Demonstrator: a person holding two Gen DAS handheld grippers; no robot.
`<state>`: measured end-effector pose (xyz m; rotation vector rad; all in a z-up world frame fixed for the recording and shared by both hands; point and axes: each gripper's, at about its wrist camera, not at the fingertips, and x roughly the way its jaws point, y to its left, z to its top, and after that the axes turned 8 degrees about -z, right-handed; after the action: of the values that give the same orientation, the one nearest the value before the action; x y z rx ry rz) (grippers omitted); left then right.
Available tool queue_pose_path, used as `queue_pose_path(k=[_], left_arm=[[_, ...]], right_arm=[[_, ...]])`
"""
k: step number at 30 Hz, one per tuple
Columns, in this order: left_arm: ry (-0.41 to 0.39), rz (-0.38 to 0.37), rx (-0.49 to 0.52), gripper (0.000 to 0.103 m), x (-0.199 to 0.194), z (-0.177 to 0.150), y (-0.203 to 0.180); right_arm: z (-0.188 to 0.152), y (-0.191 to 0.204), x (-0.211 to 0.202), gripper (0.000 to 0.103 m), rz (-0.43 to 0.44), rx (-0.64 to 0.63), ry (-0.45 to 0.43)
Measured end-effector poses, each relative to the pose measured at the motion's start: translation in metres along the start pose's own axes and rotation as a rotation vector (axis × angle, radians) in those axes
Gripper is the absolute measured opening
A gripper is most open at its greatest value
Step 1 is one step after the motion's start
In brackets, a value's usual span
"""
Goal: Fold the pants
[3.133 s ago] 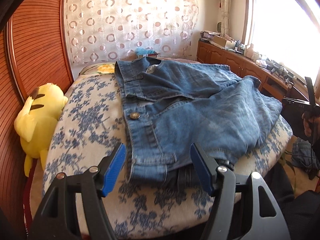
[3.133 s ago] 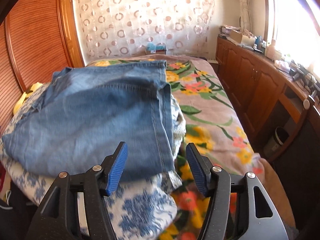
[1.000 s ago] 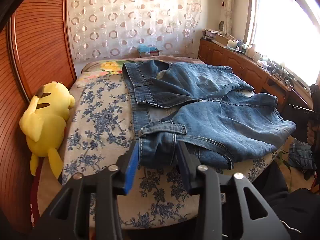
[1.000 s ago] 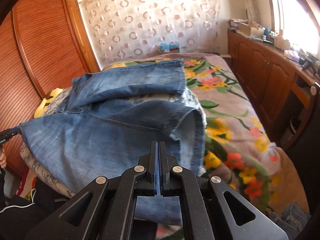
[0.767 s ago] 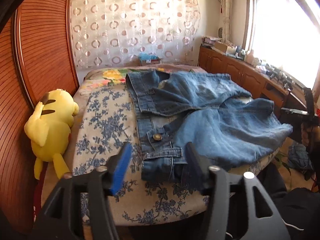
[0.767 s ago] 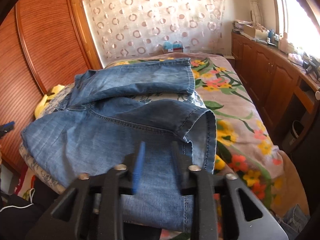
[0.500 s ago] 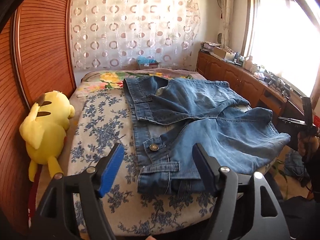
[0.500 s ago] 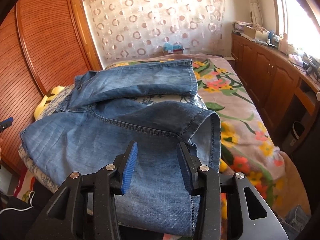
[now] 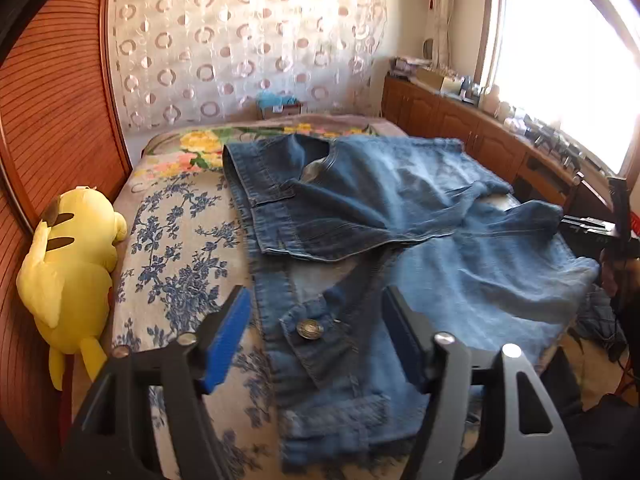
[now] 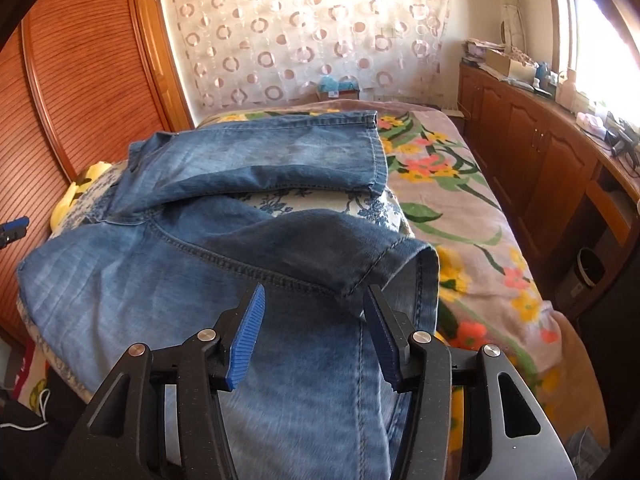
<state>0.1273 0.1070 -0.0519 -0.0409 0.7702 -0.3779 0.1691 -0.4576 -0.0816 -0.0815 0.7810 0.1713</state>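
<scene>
Step in hand: a release, I judge. Both claws stand off the jeans (image 9: 420, 232) with nothing gripped, and the near leg is not yet laid onto the far one.
Left claw (image 9: 316, 336): jaws fairly wide and just been closing a little; the waistband corner with the metal button (image 9: 309, 328) lies below and between the blue pads, not pressed by them.
Right claw (image 10: 312, 332): jaws about half open and just been opening; the near leg's cloth lies under the gap, free of the pads.
Where the jeans are: spread on the bed (image 10: 472, 208), over the blue-flowered cover (image 9: 176, 240) at the bed's near end, the near leg sagging over the near edge.
Long axis: crosswise on the bed, along its near edge.
Which way they point: waistband toward the bed's left edge, by the yellow plush toy (image 9: 68, 276); the two hems toward the right edge, on the side of the wooden cabinets (image 10: 532, 152).
Lie of the legs: the far leg lies flat, its hem (image 10: 378, 152) square to the right edge; the near leg is bunched, its cuff (image 10: 420, 276) rolled open and lifted.
Fly: unfastened, the waistband flaps folded apart.
Next move calls for: a fresh grip at the near waistband corner and the near cuff, both lifted together and carried away from the near edge, so that leg meets leg.
Care needed: the thick, stiff denim will likely hold its creases, so the rolled cuff wants flattening first.
</scene>
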Motion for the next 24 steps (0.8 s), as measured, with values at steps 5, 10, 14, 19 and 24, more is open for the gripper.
queue_pose_path(k=[5, 10, 14, 19, 24], left_arm=[[0.086, -0.014, 0.015, 0.051, 0.03, 0.0, 0.014], [0.188, -0.006, 0.008, 0.049, 0.065, -0.004, 0.025], [0.234, -0.001, 0.008, 0.049, 0.078, -0.01, 0.028], [0.228, -0.035, 0.014, 0.032, 0.078, -0.013, 0.023], [0.216, -0.008, 0.092, 0.001, 0.073, -0.012, 0.004]], right_arm=[[0.007, -0.006, 0.017, 0.054, 0.003, 0.001, 0.02], [0.01, -0.006, 0.032, 0.055, -0.005, -0.021, 0.057], [0.012, -0.006, 0.04, 0.057, -0.011, -0.028, 0.076], [0.013, -0.008, 0.045, 0.058, -0.004, -0.023, 0.09], [0.013, -0.009, 0.05, 0.058, -0.006, -0.016, 0.102]])
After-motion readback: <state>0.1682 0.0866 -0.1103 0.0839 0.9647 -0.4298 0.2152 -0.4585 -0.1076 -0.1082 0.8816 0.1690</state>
